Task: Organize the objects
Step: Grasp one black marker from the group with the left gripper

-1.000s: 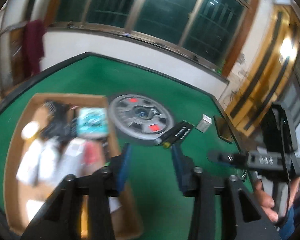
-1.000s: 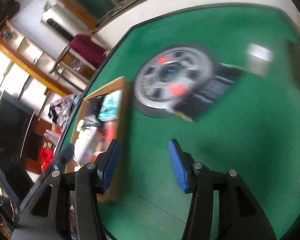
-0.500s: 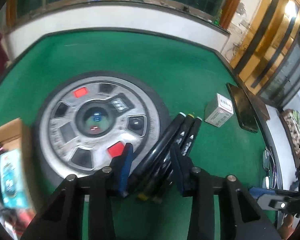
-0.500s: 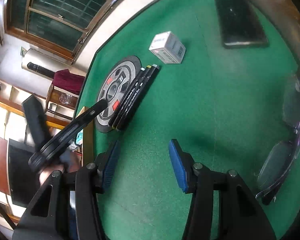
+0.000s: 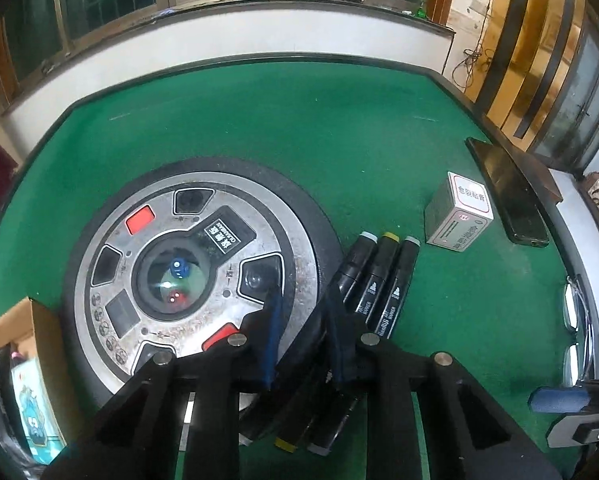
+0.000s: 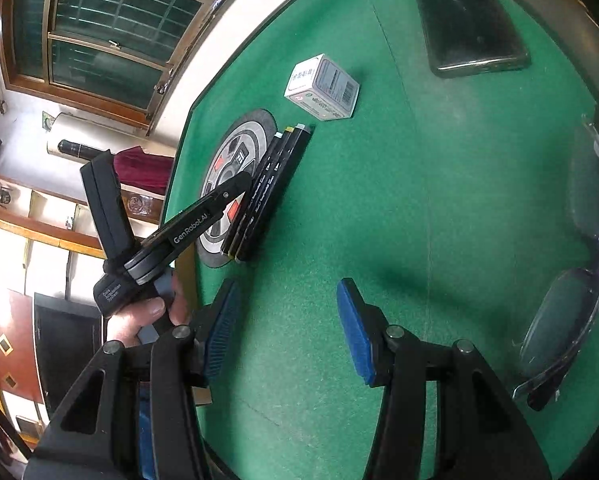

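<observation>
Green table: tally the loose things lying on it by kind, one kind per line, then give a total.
Black markers: 3
Small white box: 1
Dark phone: 1
Pair of glasses: 1
Total: 6
The round dice console set in the table and the cardboard box at its edge are left out.

Left tongs (image 5: 305, 332) closing, right tongs (image 6: 285, 330) apart, empty

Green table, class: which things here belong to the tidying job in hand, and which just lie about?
In hand: left gripper, closing on one of four black markers; cardboard box.
Lying about: small carton, phone, glasses, dice dial.
</observation>
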Demonstrator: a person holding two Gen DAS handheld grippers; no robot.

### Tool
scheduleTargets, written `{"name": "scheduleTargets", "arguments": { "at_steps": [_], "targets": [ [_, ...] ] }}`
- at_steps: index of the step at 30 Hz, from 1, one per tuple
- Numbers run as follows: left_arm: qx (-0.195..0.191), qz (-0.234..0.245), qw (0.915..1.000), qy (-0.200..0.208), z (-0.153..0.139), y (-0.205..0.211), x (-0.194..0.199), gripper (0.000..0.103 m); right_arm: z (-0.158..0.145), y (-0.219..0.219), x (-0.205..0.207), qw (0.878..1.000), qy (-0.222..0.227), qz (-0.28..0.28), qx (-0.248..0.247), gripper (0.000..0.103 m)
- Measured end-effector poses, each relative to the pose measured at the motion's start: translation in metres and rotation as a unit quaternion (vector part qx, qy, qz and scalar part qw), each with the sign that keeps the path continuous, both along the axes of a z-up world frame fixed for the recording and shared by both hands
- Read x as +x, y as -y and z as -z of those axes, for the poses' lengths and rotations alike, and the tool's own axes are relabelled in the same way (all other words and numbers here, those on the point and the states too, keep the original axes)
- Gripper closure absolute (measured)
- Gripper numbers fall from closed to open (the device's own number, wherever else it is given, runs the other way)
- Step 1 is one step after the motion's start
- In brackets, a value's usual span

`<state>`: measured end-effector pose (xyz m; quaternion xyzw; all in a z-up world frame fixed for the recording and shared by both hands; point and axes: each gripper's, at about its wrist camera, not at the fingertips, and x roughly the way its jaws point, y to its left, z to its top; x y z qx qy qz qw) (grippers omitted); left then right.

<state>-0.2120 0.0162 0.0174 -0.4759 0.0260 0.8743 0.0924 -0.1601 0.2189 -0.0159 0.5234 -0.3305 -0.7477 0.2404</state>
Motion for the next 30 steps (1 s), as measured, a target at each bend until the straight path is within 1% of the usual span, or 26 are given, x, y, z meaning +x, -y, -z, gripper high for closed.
{"name": "scheduleTargets", "arguments": {
  "at_steps": [4,6,7,8,9,10,12,14,15,16,18,20,21,24,25,26,27,29,30],
  "targets": [
    [-0.006,0.009,0.9999,-0.011,-0.001,0.002,0.005,0.085,0.001,-0.002,0.001,1.0,0.001,0.004,0.001,0.054],
    [0.013,0.029,0.9995,-0.001,0.002,0.004,0.009,0.085,0.001,-0.005,0.001,1.0,0.0,0.007,0.001,0.054],
    [0.012,0.036,0.9993,-0.002,0.002,0.003,0.011,0.085,0.0,-0.006,0.001,1.0,0.0,0.008,0.0,0.054],
    [0.003,0.041,0.9991,0.0,0.003,0.003,0.012,0.085,0.0,-0.006,0.002,1.0,-0.001,0.009,-0.001,0.054],
    [-0.011,0.045,0.9989,0.011,0.006,0.002,0.011,0.083,-0.002,-0.007,0.002,1.0,-0.002,0.009,-0.003,0.054],
    [-0.029,0.052,0.9981,0.018,0.011,0.0,0.011,0.083,-0.002,-0.007,0.001,1.0,-0.003,0.008,-0.004,0.054],
    [-0.038,0.055,0.9977,0.006,0.011,-0.002,0.015,0.083,-0.002,-0.007,0.001,1.0,-0.003,0.007,-0.005,0.054],
    [-0.028,0.04,0.9987,0.014,0.01,-0.003,0.017,0.083,-0.002,-0.006,0.001,1.0,-0.001,0.005,-0.008,0.054],
    [-0.025,0.037,0.9989,0.015,0.01,-0.005,0.019,0.089,-0.002,-0.007,0.001,1.0,0.0,0.005,-0.009,0.054],
    [-0.017,0.034,0.9992,0.015,0.01,-0.009,0.025,0.091,-0.002,-0.007,0.001,1.0,0.0,0.005,-0.01,0.054],
    [-0.009,0.033,0.9994,0.012,0.01,-0.021,0.039,0.092,-0.002,-0.009,0.002,1.0,-0.001,0.008,-0.01,0.054],
    [0.015,0.018,0.9997,0.007,0.011,-0.027,0.059,0.092,-0.004,-0.01,0.003,1.0,-0.002,0.011,-0.005,0.054],
    [0.021,0.013,0.9997,0.004,0.011,-0.028,0.066,0.092,-0.004,-0.011,0.003,1.0,-0.003,0.013,-0.002,0.054],
    [0.034,-0.025,0.999,-0.009,0.011,-0.021,0.083,0.092,-0.005,-0.011,0.004,1.0,-0.007,0.016,0.015,0.054],
    [0.028,-0.045,0.9985,-0.015,0.011,-0.015,0.086,0.092,-0.006,-0.009,0.004,1.0,-0.011,0.014,0.022,0.054],
    [0.028,-0.051,0.9981,-0.018,0.011,-0.011,0.088,0.092,-0.007,-0.007,0.003,0.999,-0.018,0.013,0.033,0.054],
    [0.036,-0.049,0.998,-0.019,0.011,-0.007,0.089,0.092,-0.01,-0.003,0.003,0.998,-0.029,0.012,0.055,0.055],
    [0.05,-0.045,0.9975,-0.021,0.011,-0.001,0.089,0.092,-0.014,0.003,0.002,0.994,-0.049,0.014,0.1,0.06],
    [0.049,-0.043,0.9976,-0.024,0.012,-0.001,0.088,0.092,-0.016,0.008,0.0,0.991,-0.058,0.013,0.119,0.062]
  ]
}}
